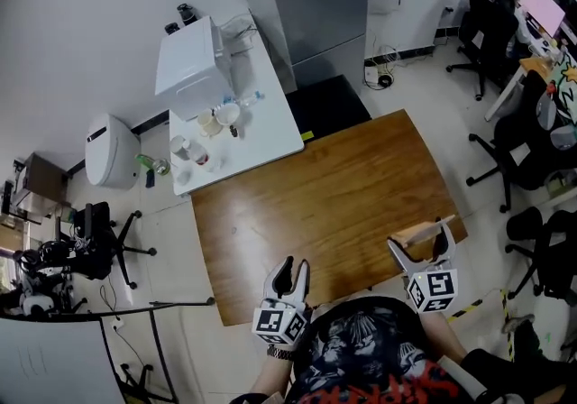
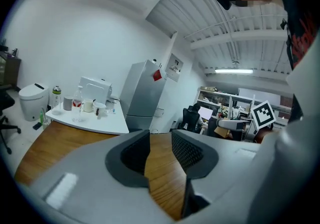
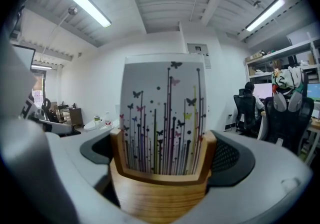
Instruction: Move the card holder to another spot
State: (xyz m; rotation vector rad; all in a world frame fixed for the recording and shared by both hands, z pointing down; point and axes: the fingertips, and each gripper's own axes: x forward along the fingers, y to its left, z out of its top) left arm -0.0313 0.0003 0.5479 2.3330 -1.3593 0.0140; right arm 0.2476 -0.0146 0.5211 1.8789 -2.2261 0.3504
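The card holder [image 3: 161, 184] is a light wooden stand with a white card [image 3: 164, 113] printed with butterflies and thin coloured stems standing in it. My right gripper [image 3: 162, 160] is shut on the holder's wooden base, one jaw on each side, and lifts it off the table. In the head view the holder [image 1: 418, 233] shows as a pale wooden piece between the right gripper's [image 1: 421, 247] jaws, over the near right corner of the wooden table [image 1: 325, 204]. My left gripper [image 1: 292, 278] hovers over the table's near edge, open a little and holding nothing; its dark pads [image 2: 186, 150] stand apart with bare wood between them.
A white table [image 1: 261, 136] at the back left carries a white appliance [image 1: 189, 68], cups and bottles. A grey fridge [image 1: 315, 5] stands behind. Office chairs [image 1: 527, 136] and a desk are at the right, another chair [image 1: 99, 240] at the left.
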